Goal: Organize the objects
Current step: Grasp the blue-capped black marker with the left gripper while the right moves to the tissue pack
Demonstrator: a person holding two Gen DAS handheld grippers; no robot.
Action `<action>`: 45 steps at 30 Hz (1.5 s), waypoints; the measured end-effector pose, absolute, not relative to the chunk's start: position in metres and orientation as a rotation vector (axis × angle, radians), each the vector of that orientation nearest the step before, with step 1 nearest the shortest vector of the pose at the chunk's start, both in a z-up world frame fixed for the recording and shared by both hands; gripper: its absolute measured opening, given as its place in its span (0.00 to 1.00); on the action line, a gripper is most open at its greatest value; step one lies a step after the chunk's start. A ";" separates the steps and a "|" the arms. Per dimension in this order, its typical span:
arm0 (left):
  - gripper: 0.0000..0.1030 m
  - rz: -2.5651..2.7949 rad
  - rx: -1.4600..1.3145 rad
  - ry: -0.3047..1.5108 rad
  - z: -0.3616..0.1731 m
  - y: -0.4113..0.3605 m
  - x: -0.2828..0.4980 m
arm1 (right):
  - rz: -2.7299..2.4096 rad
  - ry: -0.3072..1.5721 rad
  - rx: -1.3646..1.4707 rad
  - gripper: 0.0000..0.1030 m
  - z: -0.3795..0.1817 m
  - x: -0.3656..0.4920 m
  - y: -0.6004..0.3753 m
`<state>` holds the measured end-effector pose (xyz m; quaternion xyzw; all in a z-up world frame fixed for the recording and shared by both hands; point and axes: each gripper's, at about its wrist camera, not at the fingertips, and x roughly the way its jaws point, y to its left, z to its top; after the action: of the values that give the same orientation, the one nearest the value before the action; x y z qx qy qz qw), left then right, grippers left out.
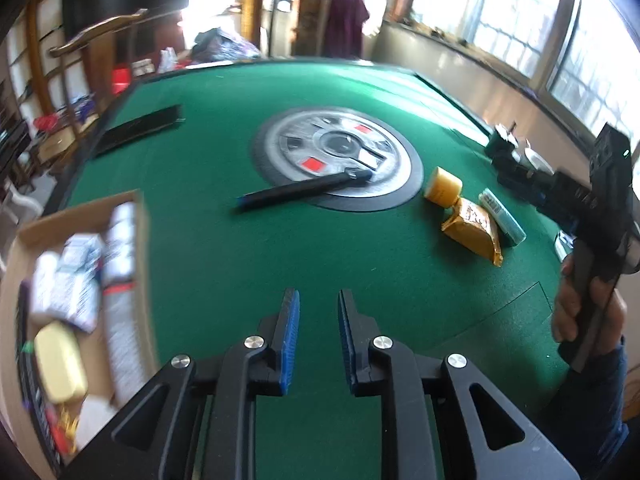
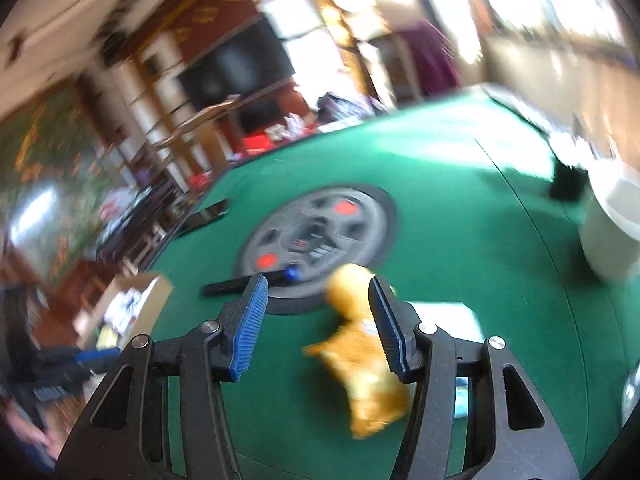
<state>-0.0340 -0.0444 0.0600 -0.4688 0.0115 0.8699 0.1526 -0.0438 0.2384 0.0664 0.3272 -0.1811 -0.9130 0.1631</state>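
A cardboard box with several packets sits at the table's left; it also shows in the right wrist view. A yellow snack packet, a small yellow tub and a pale tube lie at the right. A black pen-like stick lies across the round centre disc. My left gripper is open and empty above bare felt. My right gripper is open, low over the yellow packet, which lies beside its right finger. The right gripper's body shows in the left wrist view.
The green felt table has a round grey centre disc and a black flat tray at far left. A white container and a black object stand at the right edge. Chairs and shelves surround the table.
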 end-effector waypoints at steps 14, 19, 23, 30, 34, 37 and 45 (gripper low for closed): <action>0.19 2.418 -1.396 0.342 0.031 -0.008 -0.145 | -2.510 -0.901 0.852 0.51 0.063 -0.044 0.291; 0.26 2.388 -1.399 0.337 0.030 -0.003 -0.162 | -2.479 -0.957 0.841 0.51 0.061 -0.044 0.297; 0.38 2.379 -1.377 0.423 0.028 0.011 -0.162 | -2.486 -0.969 0.838 0.51 0.061 -0.041 0.300; 0.38 2.377 -1.340 0.421 0.041 0.024 -0.164 | -2.495 -0.973 0.847 0.51 0.061 -0.036 0.299; 0.44 2.418 -1.362 0.410 0.041 0.025 -0.175 | -2.486 -0.992 0.843 0.51 0.061 -0.037 0.301; 0.44 2.403 -1.426 0.341 0.028 0.018 -0.184 | -2.490 -0.980 0.845 0.51 0.062 -0.037 0.300; 0.47 2.342 -1.472 0.272 0.019 0.008 -0.170 | -2.488 -1.011 0.851 0.51 0.060 -0.038 0.306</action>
<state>-0.1699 0.0076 0.0187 -0.5208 0.0962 0.8289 0.1800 -0.0378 0.3063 0.0597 0.2982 -0.3542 -0.8715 0.1613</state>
